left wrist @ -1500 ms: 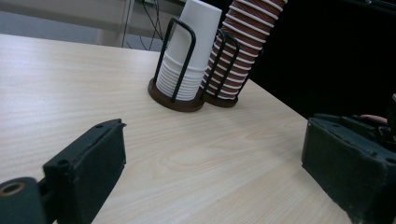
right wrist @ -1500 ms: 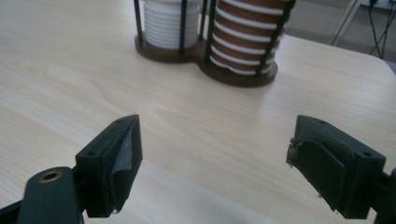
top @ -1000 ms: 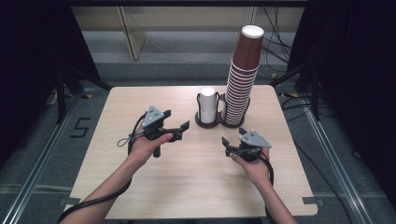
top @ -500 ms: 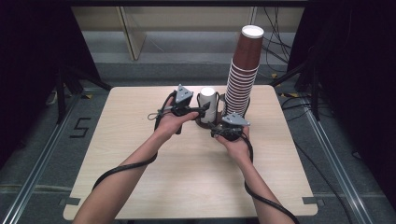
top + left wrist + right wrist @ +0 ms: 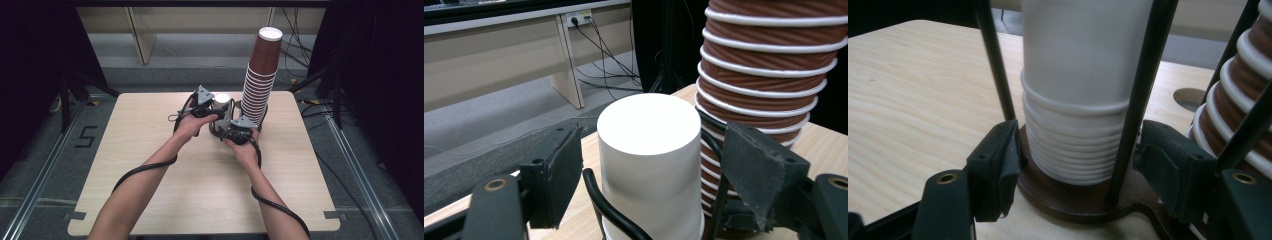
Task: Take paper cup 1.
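A short stack of white paper cups point(image 5: 221, 106) stands upside down in a dark holder with thin black rods point(image 5: 1143, 95) and a brown base point(image 5: 1073, 200). A tall stack of brown ribbed cups point(image 5: 262, 75) rises right beside it. My left gripper point(image 5: 218, 113) is open, and its jaws flank the top white cup point(image 5: 649, 155) with a small gap on each side. My right gripper point(image 5: 224, 131) is low at the table and open. Its jaws stand on either side of the holder's base and the lowest white cups point(image 5: 1075, 150).
The wooden table point(image 5: 150, 165) has cut-out front corners. The brown stack point(image 5: 769, 65) sits close behind the left gripper's far jaw and leans a little. A round hole in the tabletop point(image 5: 1190, 97) lies behind the holder. Cables trail from both grippers along the forearms.
Both grippers have moved from the middle of the table up to the white cup stack. The left closed in around its top and the right around its base. The cups have not moved.
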{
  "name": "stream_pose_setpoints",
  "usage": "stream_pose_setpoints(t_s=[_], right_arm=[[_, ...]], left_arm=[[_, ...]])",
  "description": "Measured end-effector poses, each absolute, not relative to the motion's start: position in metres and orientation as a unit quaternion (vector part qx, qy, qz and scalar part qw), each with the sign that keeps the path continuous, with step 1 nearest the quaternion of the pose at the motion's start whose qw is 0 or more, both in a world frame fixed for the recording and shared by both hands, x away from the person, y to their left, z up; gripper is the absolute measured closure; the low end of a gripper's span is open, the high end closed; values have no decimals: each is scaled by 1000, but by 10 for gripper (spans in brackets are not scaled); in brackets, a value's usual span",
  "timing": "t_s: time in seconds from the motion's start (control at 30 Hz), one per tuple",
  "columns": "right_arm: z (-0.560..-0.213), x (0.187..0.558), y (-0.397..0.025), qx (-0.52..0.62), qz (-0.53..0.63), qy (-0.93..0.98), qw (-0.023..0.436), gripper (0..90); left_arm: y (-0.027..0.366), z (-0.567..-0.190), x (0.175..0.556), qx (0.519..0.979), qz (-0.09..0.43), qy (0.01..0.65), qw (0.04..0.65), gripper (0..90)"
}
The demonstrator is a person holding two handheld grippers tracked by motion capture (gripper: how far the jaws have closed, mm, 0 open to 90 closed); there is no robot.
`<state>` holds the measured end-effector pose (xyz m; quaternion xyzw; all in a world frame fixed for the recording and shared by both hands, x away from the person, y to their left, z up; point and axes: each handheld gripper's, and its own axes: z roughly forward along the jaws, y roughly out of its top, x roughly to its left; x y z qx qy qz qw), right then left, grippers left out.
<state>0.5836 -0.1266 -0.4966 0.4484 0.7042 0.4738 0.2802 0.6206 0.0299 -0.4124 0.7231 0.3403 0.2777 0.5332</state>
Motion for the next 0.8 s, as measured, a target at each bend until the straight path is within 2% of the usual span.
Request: stream_pose_setpoints(t_s=[0.33,0.4,0.57,0.8], right_arm=[[-501,593,-121,458,466,698,293,344],[-500,593,-120,465,461,700,285,330],[-503,597,-118,458,464,695,303,295],[-504,601,-114,470,473,687,290,274]], left_arm=[[21,-416,627,722,282,336,535,264],[20,-416,628,724,283,334,533,263],[18,-418,629,726,280,333,532,265],[18,-419,630,728,279,334,530,277]])
